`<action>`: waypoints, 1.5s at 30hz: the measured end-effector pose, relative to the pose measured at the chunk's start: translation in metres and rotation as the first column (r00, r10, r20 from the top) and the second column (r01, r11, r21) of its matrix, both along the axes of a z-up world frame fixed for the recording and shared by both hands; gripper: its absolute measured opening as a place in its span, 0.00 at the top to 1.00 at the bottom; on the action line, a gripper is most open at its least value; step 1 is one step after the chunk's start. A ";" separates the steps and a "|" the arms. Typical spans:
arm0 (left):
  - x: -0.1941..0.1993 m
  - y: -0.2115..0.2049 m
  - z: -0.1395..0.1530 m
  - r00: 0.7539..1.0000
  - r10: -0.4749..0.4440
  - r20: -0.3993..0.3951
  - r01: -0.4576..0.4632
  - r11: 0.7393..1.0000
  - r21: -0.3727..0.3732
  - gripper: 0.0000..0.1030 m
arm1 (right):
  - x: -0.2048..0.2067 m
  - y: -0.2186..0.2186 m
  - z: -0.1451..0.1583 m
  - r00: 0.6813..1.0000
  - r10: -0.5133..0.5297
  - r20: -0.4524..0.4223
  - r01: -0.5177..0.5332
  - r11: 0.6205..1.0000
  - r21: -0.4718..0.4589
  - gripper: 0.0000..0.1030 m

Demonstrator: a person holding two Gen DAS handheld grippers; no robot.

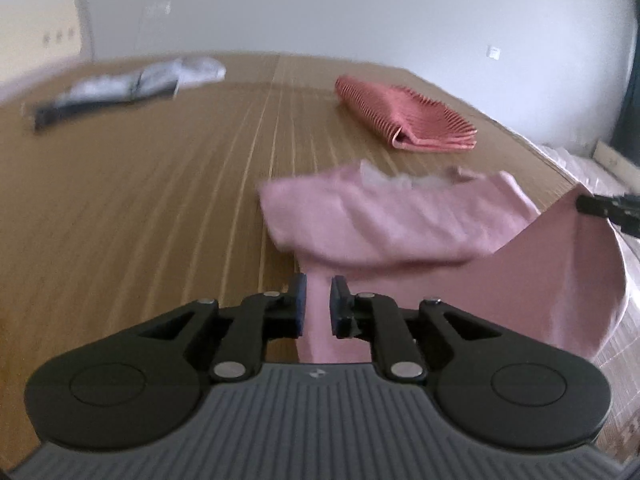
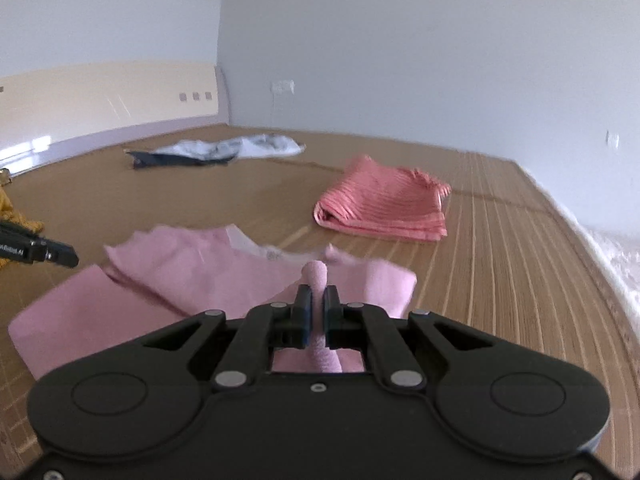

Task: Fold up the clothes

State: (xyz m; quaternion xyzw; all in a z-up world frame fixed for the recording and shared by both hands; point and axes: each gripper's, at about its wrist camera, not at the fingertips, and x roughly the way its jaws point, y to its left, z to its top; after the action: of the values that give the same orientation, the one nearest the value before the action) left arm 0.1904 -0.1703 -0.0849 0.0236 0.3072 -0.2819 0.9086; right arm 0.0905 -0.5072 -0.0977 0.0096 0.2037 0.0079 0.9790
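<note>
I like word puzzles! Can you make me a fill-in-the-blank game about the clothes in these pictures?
1. Both grippers pinch the ____ garment.
2. The folded striped cloth is colored ____.
3. The clothes lie on a ____ mat.
4. The right gripper is ____ on fabric.

Missing words: pink; red; bamboo; shut

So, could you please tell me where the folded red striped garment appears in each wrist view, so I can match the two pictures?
Left wrist view: the folded red striped garment lies upper right of centre on the bamboo mat, beyond the pink garment.
Right wrist view: it lies right of centre, also beyond the pink garment.
Shared landmark: the grey-and-dark garment, far left in both.
</note>
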 end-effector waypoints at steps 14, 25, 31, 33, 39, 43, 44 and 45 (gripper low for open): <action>0.017 -0.015 -0.027 0.998 0.049 -0.028 -0.049 0.999 -0.001 0.83 | -0.001 0.000 -0.007 1.000 -0.010 -0.018 0.010 1.000 0.009 0.92; -0.006 -0.002 0.013 0.995 0.073 0.069 -0.067 0.994 -0.088 0.93 | -0.014 -0.004 -0.001 0.998 -0.026 0.050 0.023 0.998 0.061 0.93; -0.005 -0.009 0.055 0.981 0.062 0.183 -0.050 0.997 -0.066 0.93 | -0.020 -0.003 0.034 0.990 -0.018 0.140 0.016 1.000 0.010 0.93; -0.005 -0.011 0.069 0.974 0.057 0.220 -0.046 0.997 -0.059 0.93 | -0.013 -0.005 0.042 0.987 -0.020 0.159 0.021 1.000 -0.005 0.93; 0.025 -0.026 0.064 0.971 0.044 0.235 -0.039 0.999 -0.024 0.93 | 0.029 -0.020 0.047 0.986 -0.072 0.149 0.079 0.996 -0.039 0.93; 0.051 -0.038 0.049 0.974 0.035 0.223 -0.036 0.999 0.002 0.93 | 0.069 -0.028 0.033 0.990 -0.104 0.091 0.110 0.992 -0.068 0.93; 0.057 -0.041 0.046 0.975 0.033 0.220 -0.036 0.999 0.009 0.93 | 0.079 -0.030 0.027 0.991 -0.114 0.073 0.120 0.990 -0.076 0.93; 0.064 -0.044 0.042 0.976 0.031 0.217 -0.035 0.999 0.015 0.93 | 0.090 -0.031 0.021 0.991 -0.125 0.050 0.129 0.988 -0.087 0.93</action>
State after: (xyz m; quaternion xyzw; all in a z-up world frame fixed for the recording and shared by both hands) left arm 0.2544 -0.2144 -0.0430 0.0576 0.2094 -0.2598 0.9409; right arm 0.1807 -0.5382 -0.0769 -0.0215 0.1808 -0.0635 0.9812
